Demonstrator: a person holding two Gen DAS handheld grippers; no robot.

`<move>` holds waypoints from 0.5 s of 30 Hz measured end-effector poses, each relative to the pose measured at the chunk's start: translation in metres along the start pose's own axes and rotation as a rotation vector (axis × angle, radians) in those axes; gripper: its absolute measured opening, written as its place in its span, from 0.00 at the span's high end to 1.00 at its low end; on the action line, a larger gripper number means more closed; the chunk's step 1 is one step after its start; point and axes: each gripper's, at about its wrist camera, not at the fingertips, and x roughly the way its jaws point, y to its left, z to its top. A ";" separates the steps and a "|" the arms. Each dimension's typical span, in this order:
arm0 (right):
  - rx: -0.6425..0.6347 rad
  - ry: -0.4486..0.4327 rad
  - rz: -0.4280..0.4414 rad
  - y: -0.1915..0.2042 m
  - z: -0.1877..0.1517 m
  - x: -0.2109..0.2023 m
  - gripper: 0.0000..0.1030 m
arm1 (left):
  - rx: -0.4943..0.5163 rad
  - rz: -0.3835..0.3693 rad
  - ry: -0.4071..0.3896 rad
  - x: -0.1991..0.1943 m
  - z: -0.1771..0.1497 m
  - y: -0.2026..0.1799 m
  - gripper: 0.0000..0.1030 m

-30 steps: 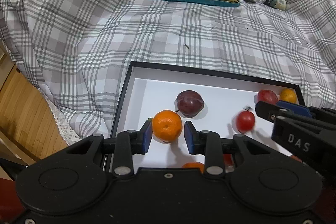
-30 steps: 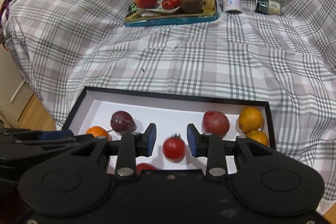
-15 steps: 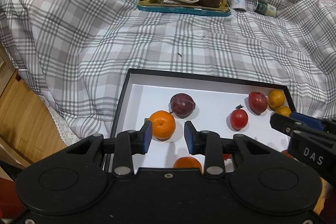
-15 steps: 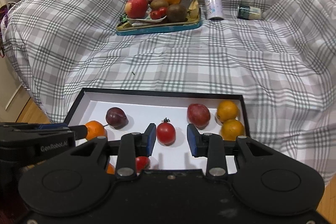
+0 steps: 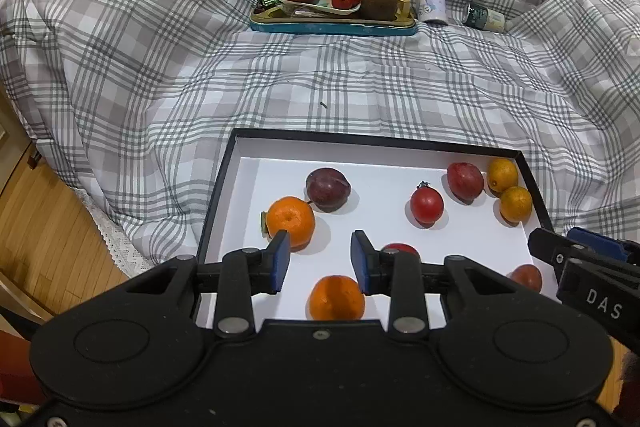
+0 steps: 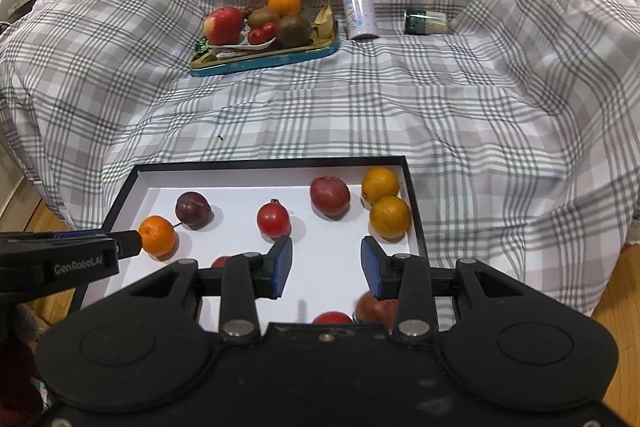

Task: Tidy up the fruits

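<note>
Black-rimmed white cardboard tray (image 5: 218,195) held loose fruit: orange mandarin (image 5: 290,221) at 9, yellow citrus pair (image 6: 384,203) at 2 | both grippers (image 5: 320,263) (image 6: 326,269) open, empty | sorting judged partly done

Fruits (image 5: 427,205) lie in the box (image 5: 376,140), tray (image 5: 332,26) well behind.

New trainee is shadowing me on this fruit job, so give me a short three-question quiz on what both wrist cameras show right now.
1. True or false: the left gripper is shut on a fruit.
2. Which fruit touches the orange in the white box? A) tomato B) dark plum C) yellow citrus
3. Fill in: the spray can stands upright beside the teal ____ of fruit.

Key: 1 false; 2 B; 3 tray.
</note>
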 end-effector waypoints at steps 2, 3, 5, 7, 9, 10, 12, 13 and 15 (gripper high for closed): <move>0.003 0.002 -0.004 0.000 -0.003 0.000 0.60 | 0.005 -0.001 -0.002 -0.002 -0.002 -0.002 0.59; 0.005 0.003 -0.005 0.000 -0.004 -0.001 0.60 | 0.006 -0.001 -0.003 -0.003 -0.003 -0.002 0.59; 0.010 0.006 -0.002 0.000 -0.007 -0.002 0.60 | 0.006 -0.002 -0.001 -0.004 -0.005 -0.003 0.59; 0.013 0.012 0.001 0.000 -0.009 -0.002 0.59 | 0.005 -0.003 0.002 -0.004 -0.006 -0.003 0.59; 0.015 0.019 0.003 0.002 -0.012 -0.002 0.59 | 0.006 -0.004 0.003 -0.004 -0.008 -0.003 0.59; 0.015 0.022 0.006 0.002 -0.013 -0.002 0.59 | 0.008 -0.004 0.004 -0.005 -0.008 -0.003 0.59; 0.014 0.029 0.010 0.003 -0.016 -0.002 0.59 | 0.009 -0.005 0.007 -0.005 -0.010 -0.004 0.59; 0.013 0.030 0.012 0.004 -0.016 -0.002 0.59 | 0.009 -0.006 0.008 -0.005 -0.010 -0.004 0.59; 0.015 0.033 0.013 0.004 -0.018 -0.002 0.59 | 0.009 -0.007 0.010 -0.005 -0.012 -0.004 0.59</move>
